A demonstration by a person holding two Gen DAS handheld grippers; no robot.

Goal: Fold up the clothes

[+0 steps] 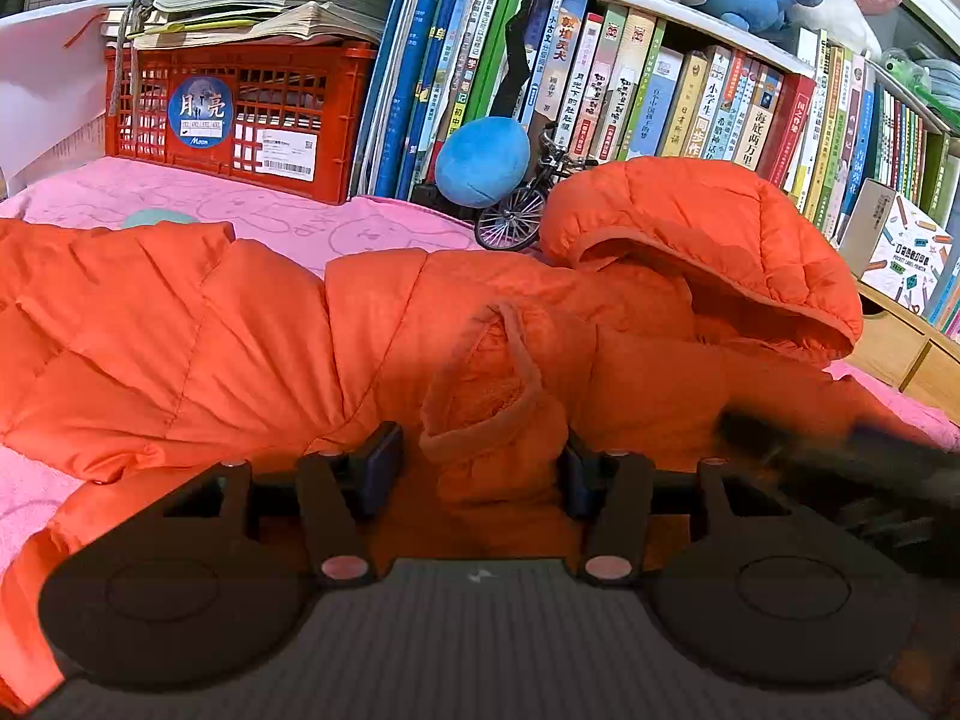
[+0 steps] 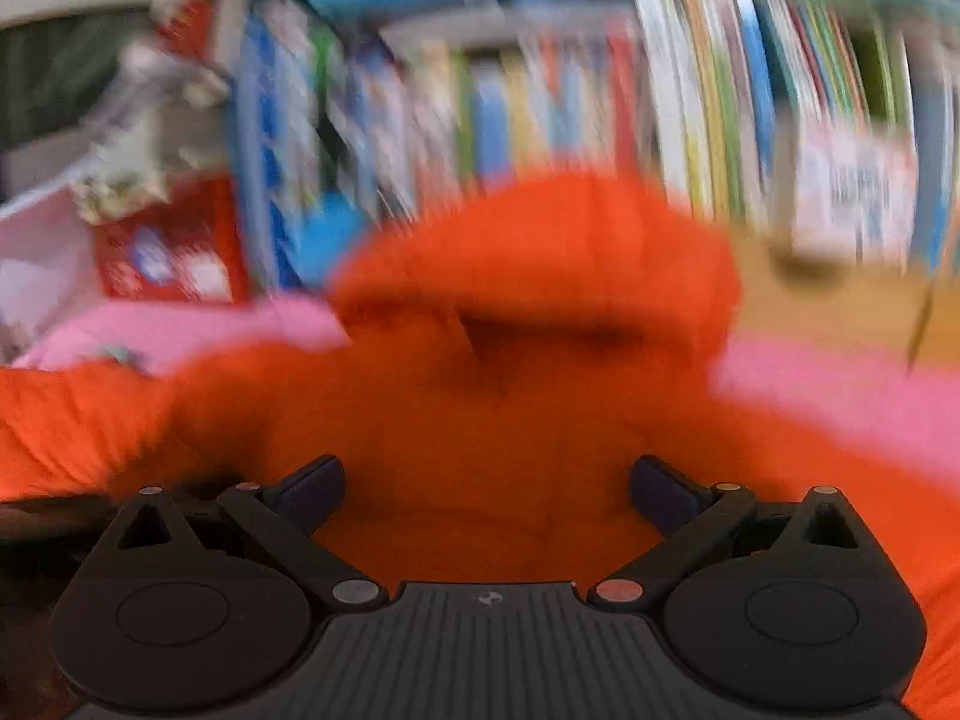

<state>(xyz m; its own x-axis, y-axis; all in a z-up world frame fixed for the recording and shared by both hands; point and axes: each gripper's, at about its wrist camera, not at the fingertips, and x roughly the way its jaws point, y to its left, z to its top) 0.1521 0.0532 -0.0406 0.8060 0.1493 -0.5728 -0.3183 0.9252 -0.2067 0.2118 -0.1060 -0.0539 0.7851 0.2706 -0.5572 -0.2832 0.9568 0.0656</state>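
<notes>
So from the left wrist camera, the left tongs [image 1: 483, 465] sit low over an orange puffer jacket [image 1: 198, 348] spread across a pink sheet [image 1: 282, 216]. A sleeve cuff [image 1: 492, 414] with fleecy lining stands bunched up right between the two fingers. The right pad looks like it touches the fabric, the left pad stands a bit off it, so I'd call these parted around the cuff rather than clamped on it. Just beyond the tongs and to their right, the jacket's hood [image 1: 708, 246] puffs up with its opening facing down toward the cuff. Farther ahead there's a red plastic crate [image 1: 240, 114] to the left with papers stacked on top, a row of books [image 1: 660, 96] straight ahead, and a blue plush ball [image 1: 483, 159] next to a little model bicycle [image 1: 528, 198]. A dark blurred shape comes in at the right edge, can't tell what it is.

Over on the right wrist camera everything's smeared with motion blur. The right tongs [image 2: 486, 495] are spread wide with nothing pinched, only jacket fabric [image 2: 480, 420] lying underneath and ahead of them. The hood [image 2: 540, 252] sits straight ahead of the fingers, pink sheet [image 2: 840, 396] showing on both sides of it, and the bookshelf [image 2: 600, 90] is a streaky mess behind.
</notes>
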